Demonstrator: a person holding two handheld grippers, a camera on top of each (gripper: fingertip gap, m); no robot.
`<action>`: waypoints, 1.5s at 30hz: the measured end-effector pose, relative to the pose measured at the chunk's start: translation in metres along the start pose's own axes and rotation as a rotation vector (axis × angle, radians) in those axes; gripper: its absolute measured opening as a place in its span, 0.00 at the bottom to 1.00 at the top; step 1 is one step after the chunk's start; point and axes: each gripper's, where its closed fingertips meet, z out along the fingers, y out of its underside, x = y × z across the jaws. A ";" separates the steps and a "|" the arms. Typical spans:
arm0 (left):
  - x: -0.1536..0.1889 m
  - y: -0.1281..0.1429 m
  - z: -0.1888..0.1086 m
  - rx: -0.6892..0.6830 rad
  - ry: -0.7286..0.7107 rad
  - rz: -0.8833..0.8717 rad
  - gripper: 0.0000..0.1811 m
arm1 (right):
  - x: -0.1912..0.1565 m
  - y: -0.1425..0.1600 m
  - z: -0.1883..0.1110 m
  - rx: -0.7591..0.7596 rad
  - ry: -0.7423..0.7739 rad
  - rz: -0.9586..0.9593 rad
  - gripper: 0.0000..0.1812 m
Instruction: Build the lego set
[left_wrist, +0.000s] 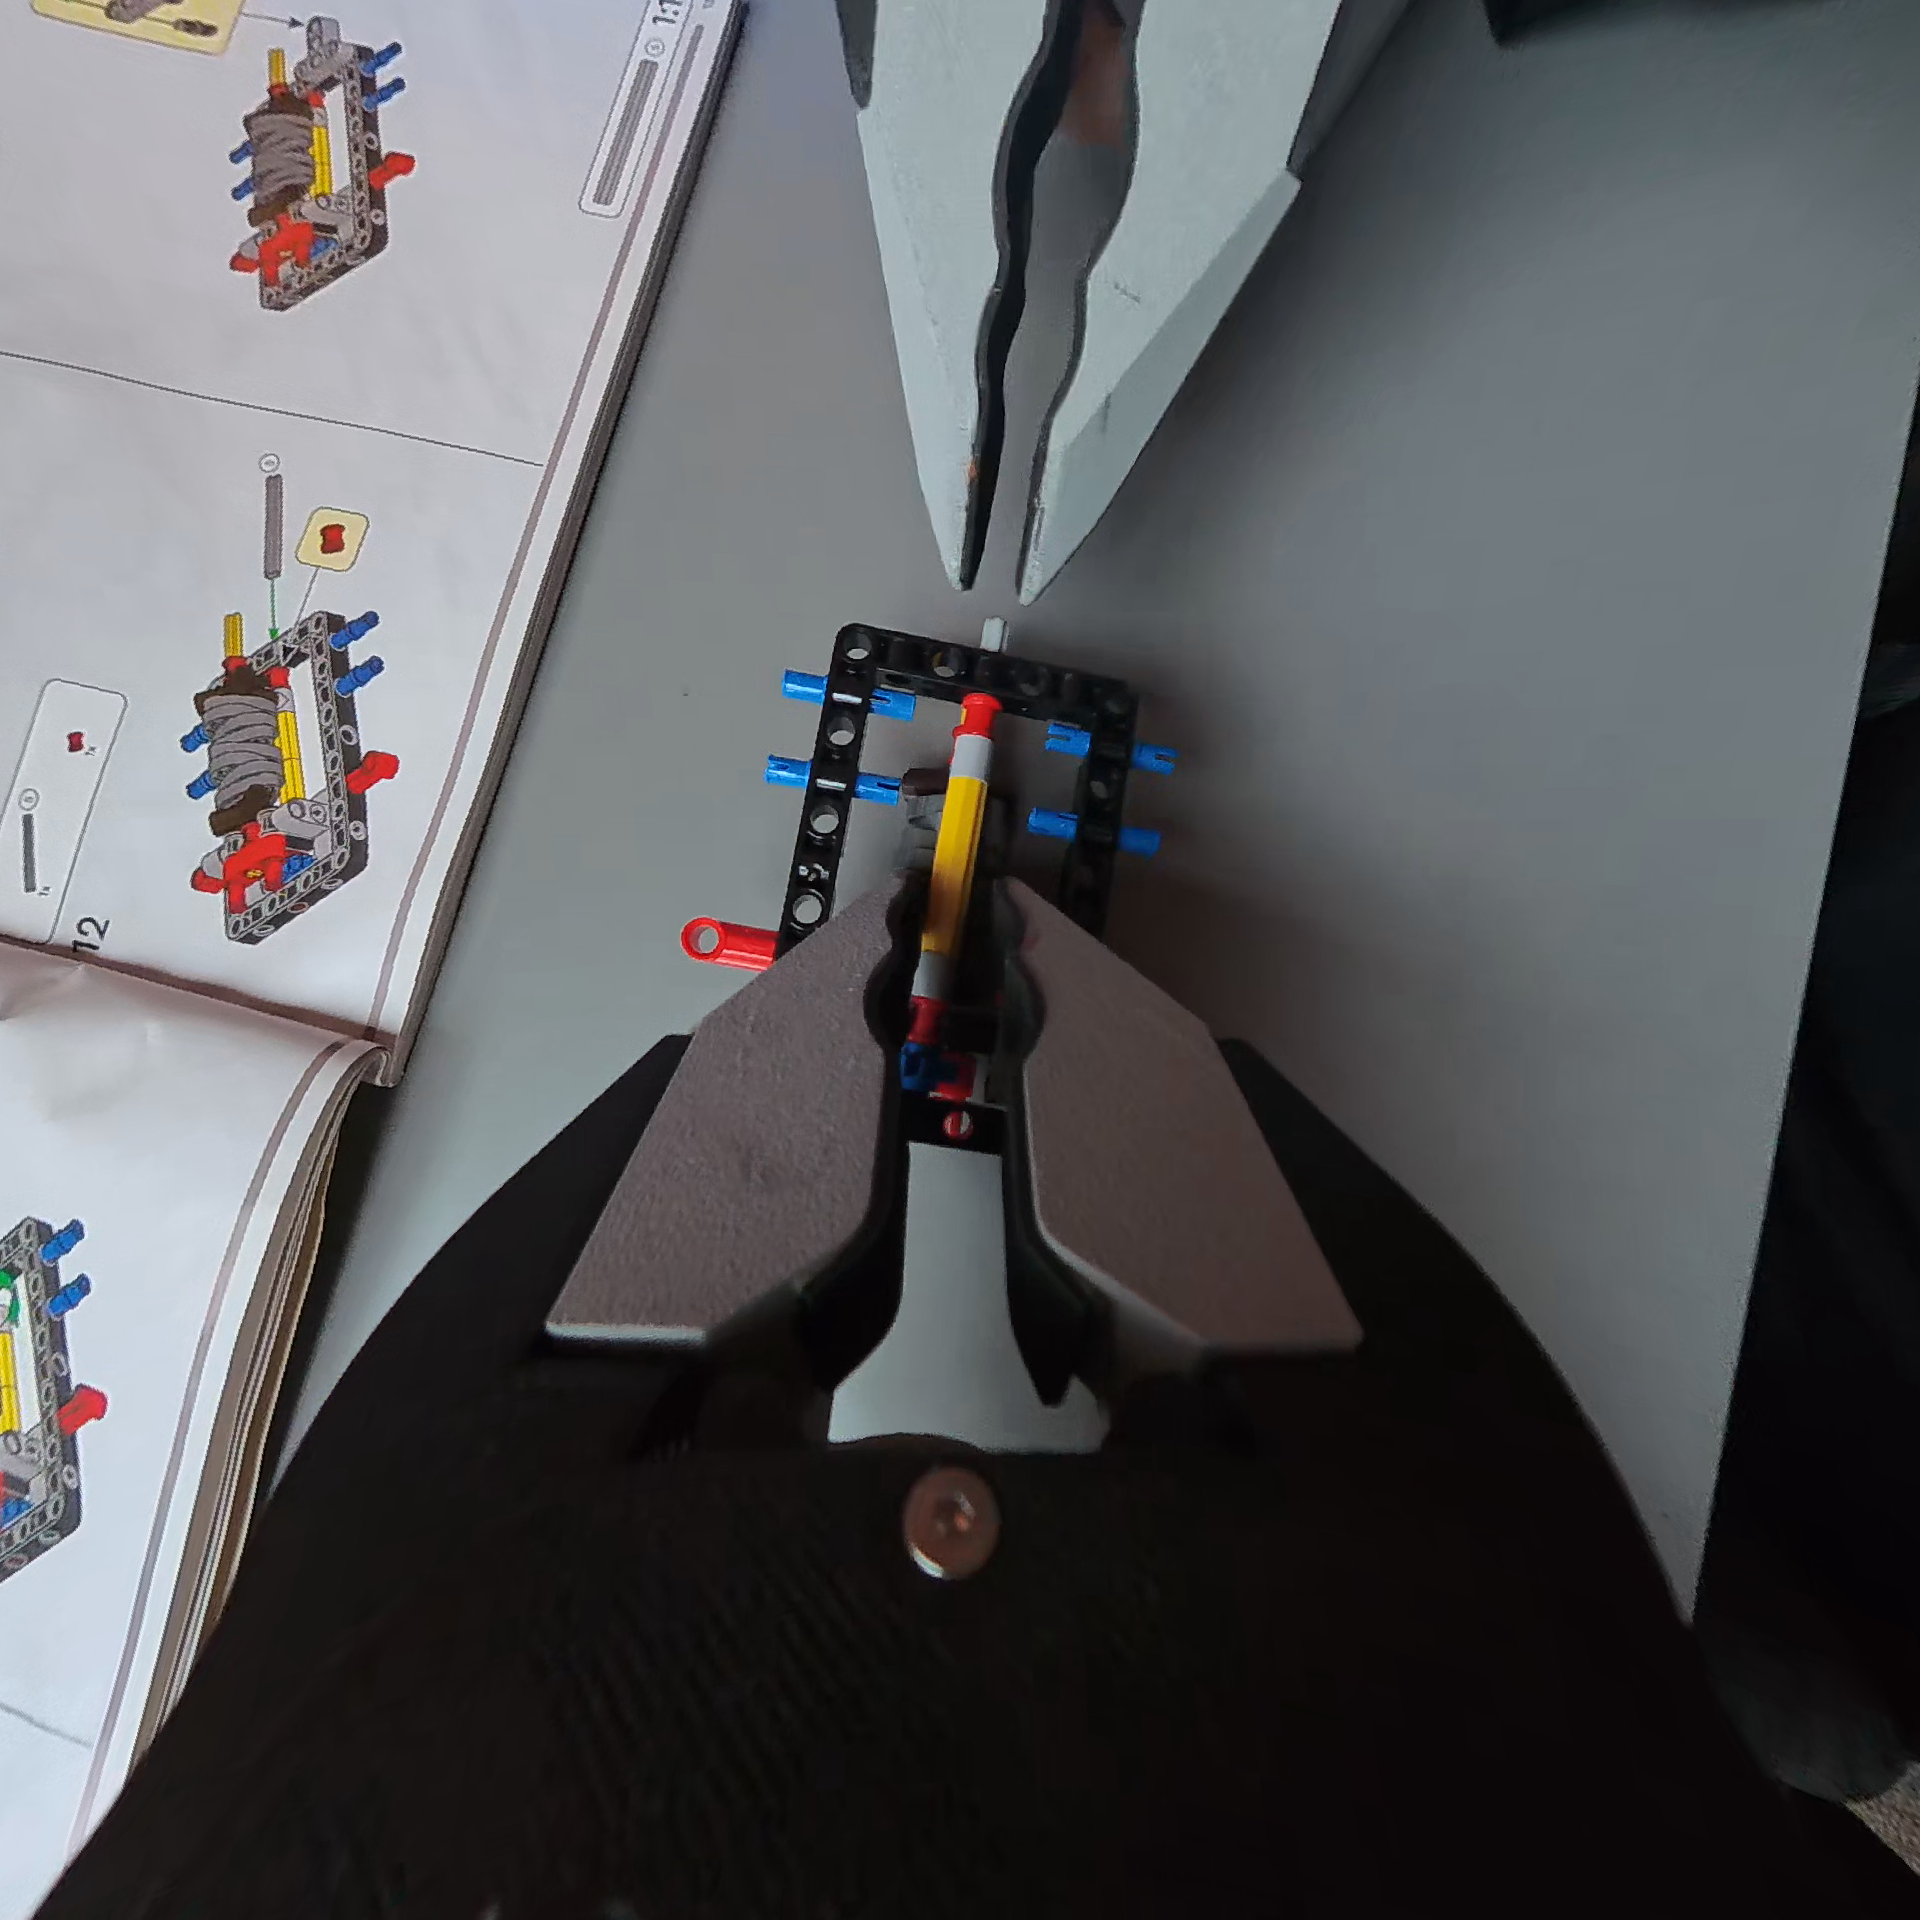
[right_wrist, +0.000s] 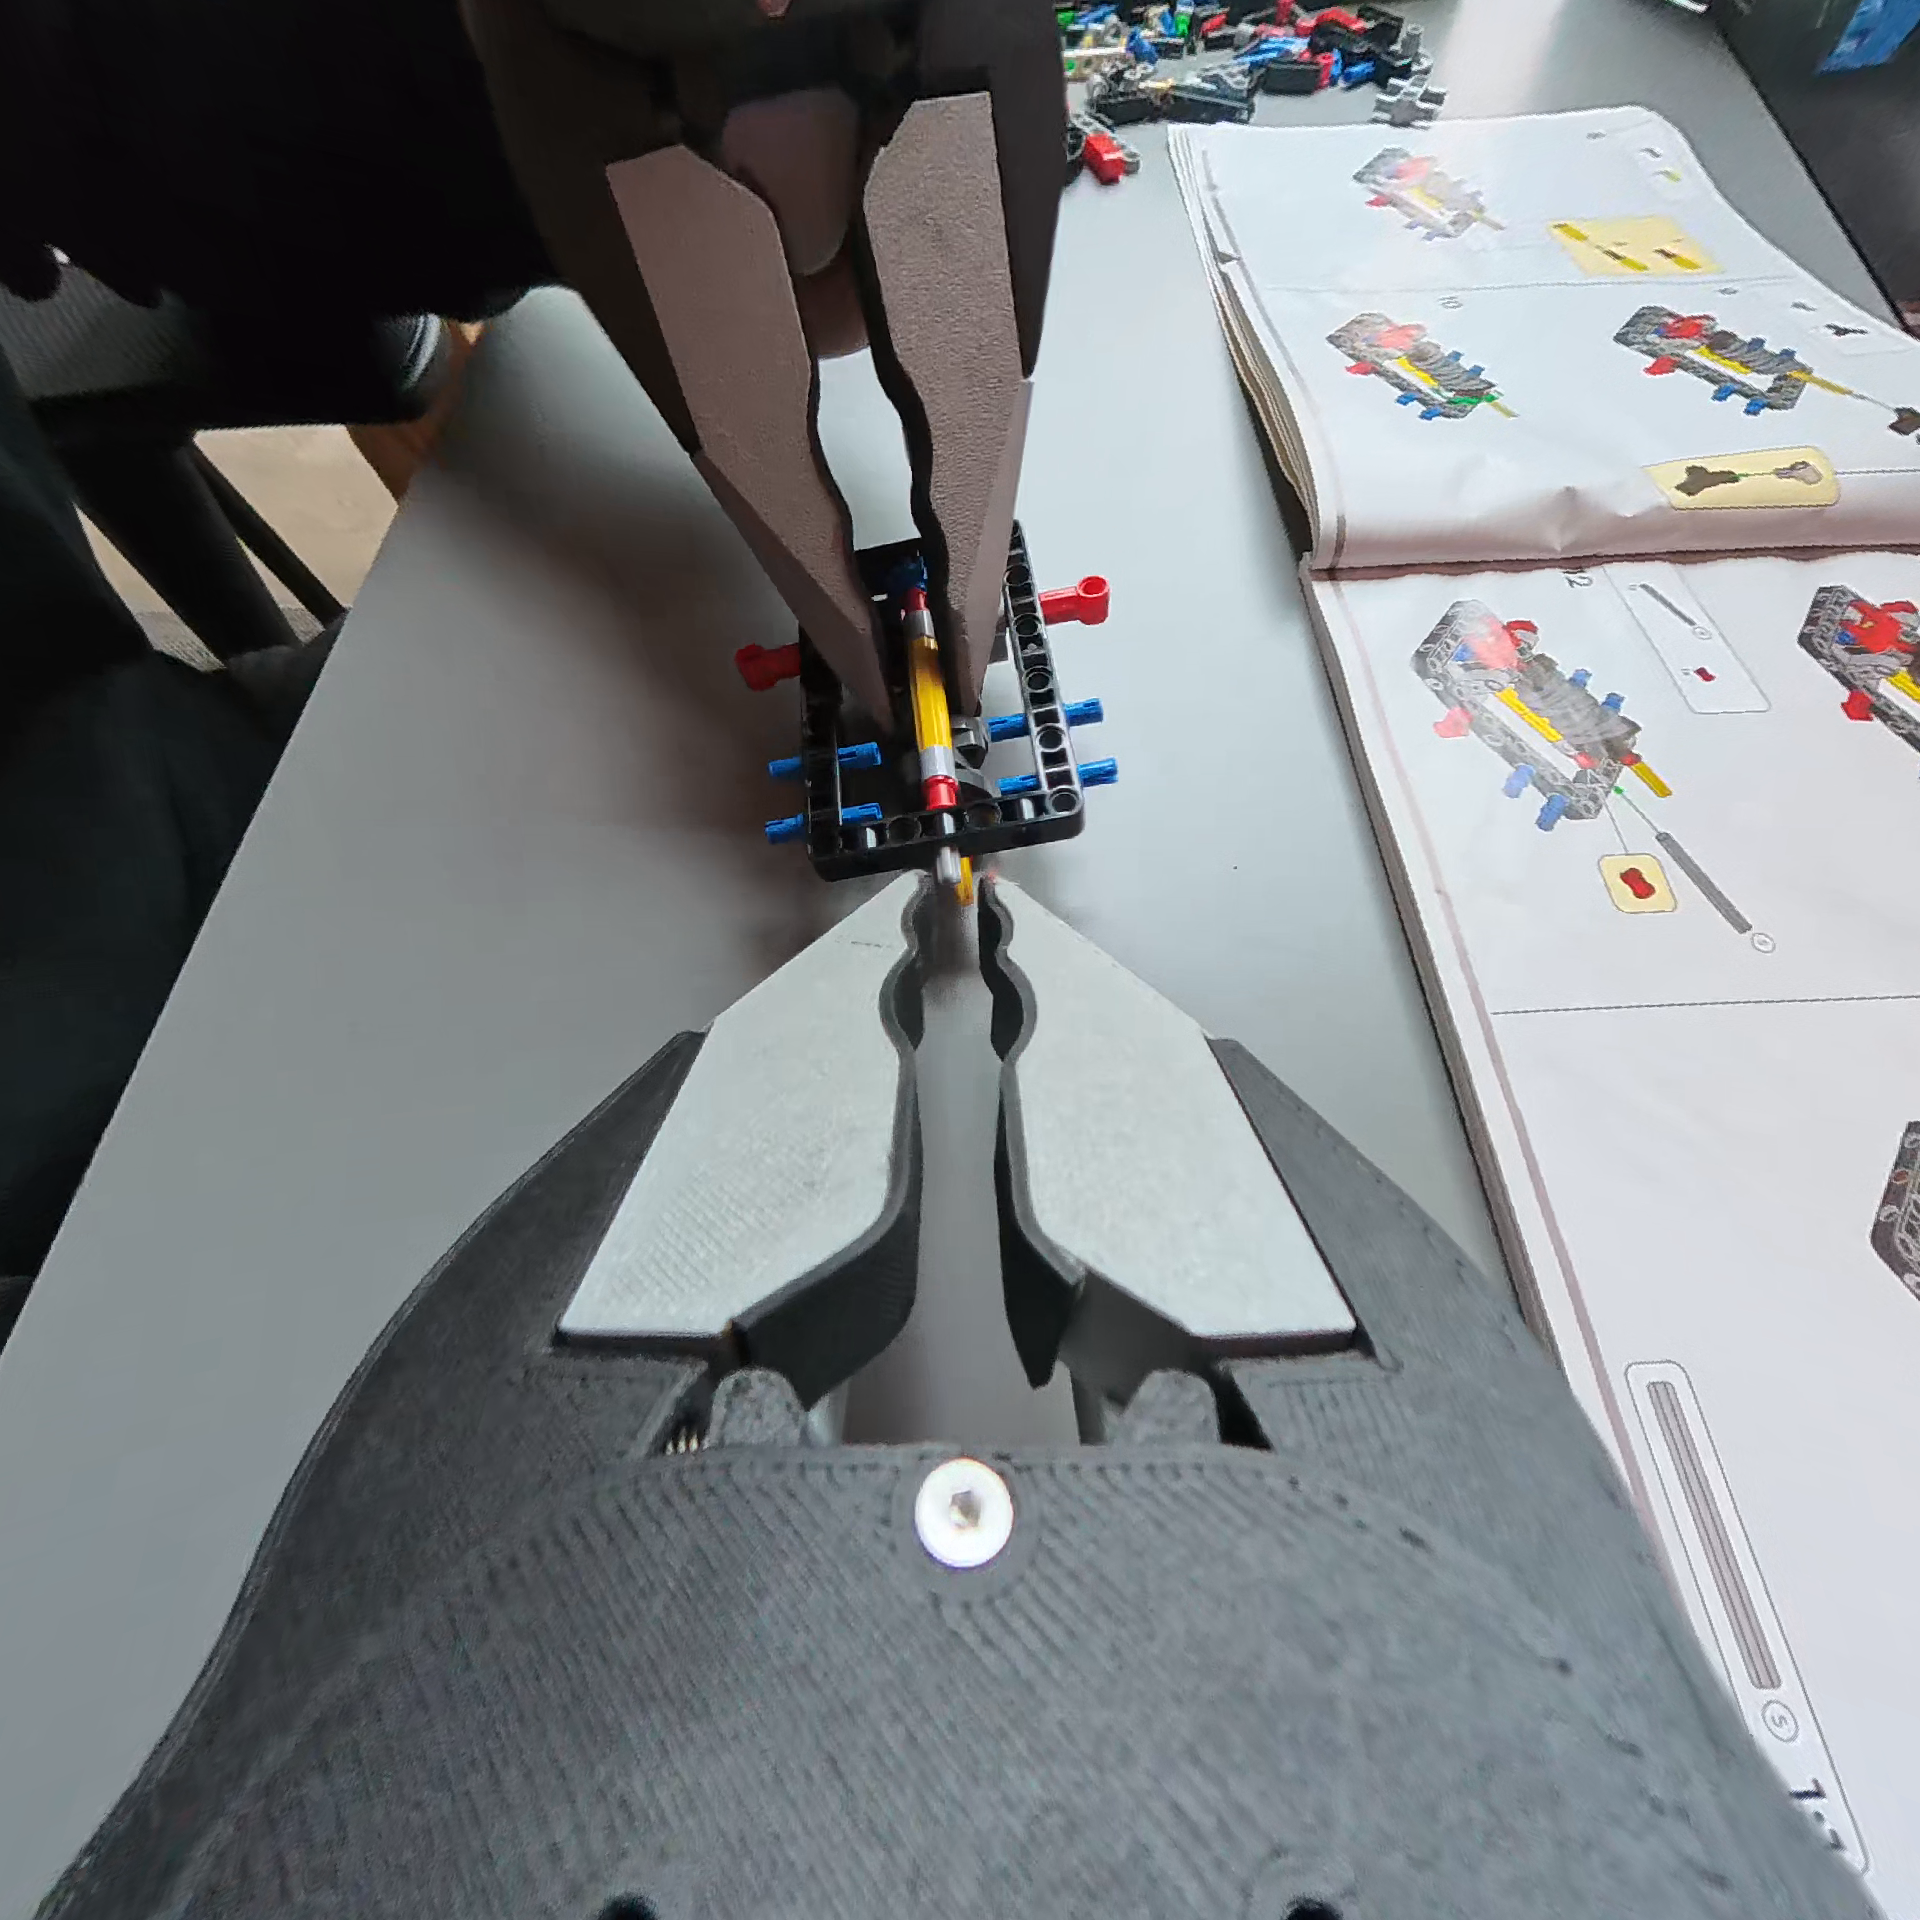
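Grey table (right_wrist: 582, 727), instruction booklet (right_wrist: 1610, 665) lying open beside the work; on my left in the left wrist view (left_wrist: 312, 436), on my right in the right wrist view. Loose lego pile (right_wrist: 1236, 62) at the far table edge, past the booklet. No bins or trays; parts sit bare on the table.

Black frame (left_wrist: 831, 769) flat on the table between my two grippers. Inside it, lengthwise, a yellow rod (left_wrist: 951, 852) w/ red ends. Blue pins (left_wrist: 805, 686) through the long sides: 4 total, 2 per side. Red pegs (right_wrist: 1075, 601): 2, one each side, seen in right wrist view.

Left gripper (left_wrist: 951, 904) reaches into the frame from one short end, tips down either side of the yellow rod, narrow gap; can't tell if it's actually pinching it.

Right gripper (right_wrist: 951, 894) at the opposite short end, tips nearly together w/ a slim gap, around a small grey stub (right_wrist: 948, 864) poking out of the frame edge. Can't tell if the tips touch it.

Left gripper's fingers (right_wrist: 748, 436) block most of the frame's inside from the right wrist view.
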 end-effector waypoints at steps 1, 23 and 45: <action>0.000 0.000 0.000 0.005 0.005 -0.001 0.05 | -0.001 0.001 0.001 -0.006 0.001 -0.012 0.02; -0.003 -0.016 0.008 0.089 0.045 0.008 0.04 | -0.005 0.004 0.006 -0.042 -0.005 -0.065 0.01; -0.001 -0.019 0.003 0.189 0.113 -0.060 0.03 | 0.004 0.002 0.001 -0.015 0.029 -0.041 0.06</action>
